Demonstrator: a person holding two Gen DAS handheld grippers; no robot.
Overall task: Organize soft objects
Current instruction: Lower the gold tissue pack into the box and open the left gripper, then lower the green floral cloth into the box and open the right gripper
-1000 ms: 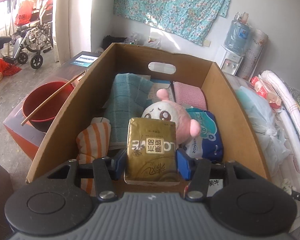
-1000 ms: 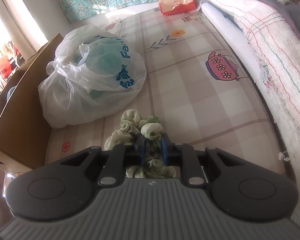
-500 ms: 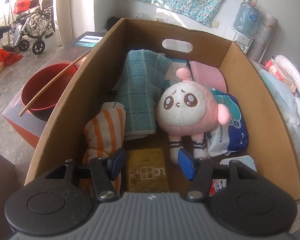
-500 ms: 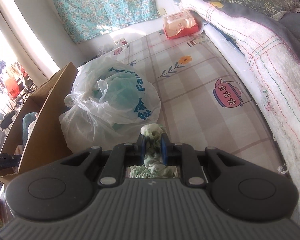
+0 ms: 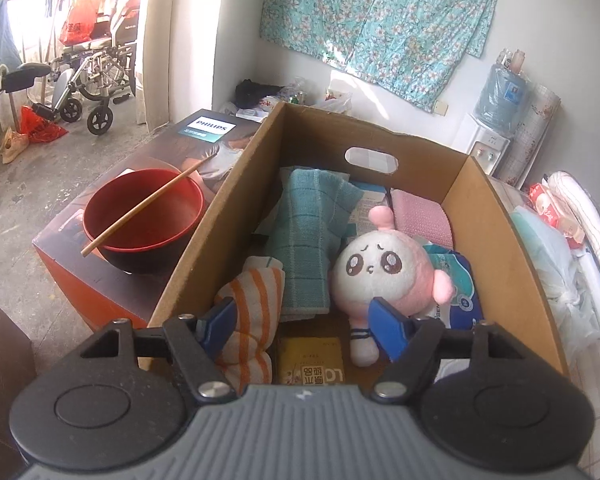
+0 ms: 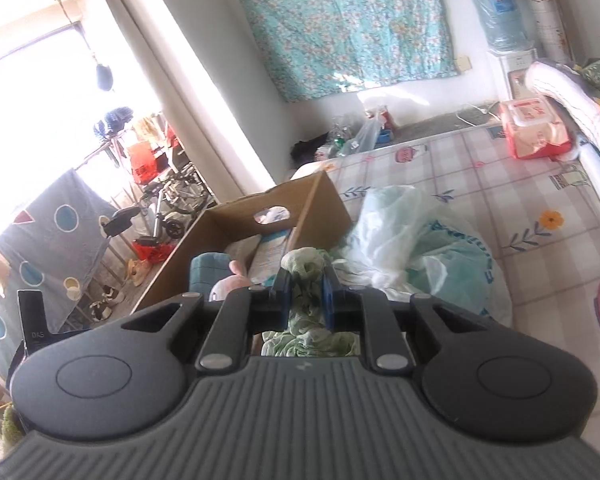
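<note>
The right gripper (image 6: 306, 294) pinches a crumpled pale-green knitted cloth (image 6: 305, 266) mid-bunch, held in the air toward an open brown cardboard box (image 6: 236, 224) at eleven o'clock. The cloth looks light, limp and compressible, so its loose folds droop. The left gripper (image 5: 305, 325) is opening, empty, above the gold tissue pack (image 5: 314, 362) lying in the box.

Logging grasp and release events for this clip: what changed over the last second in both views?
The left gripper let go of the gold tissue pack, which now lies on the floor of the cardboard box; its jaws are opening, empty. The right gripper lifted the pale green crumpled cloth off the bed toward the box. The pink plush toy and towels stayed put.
</note>
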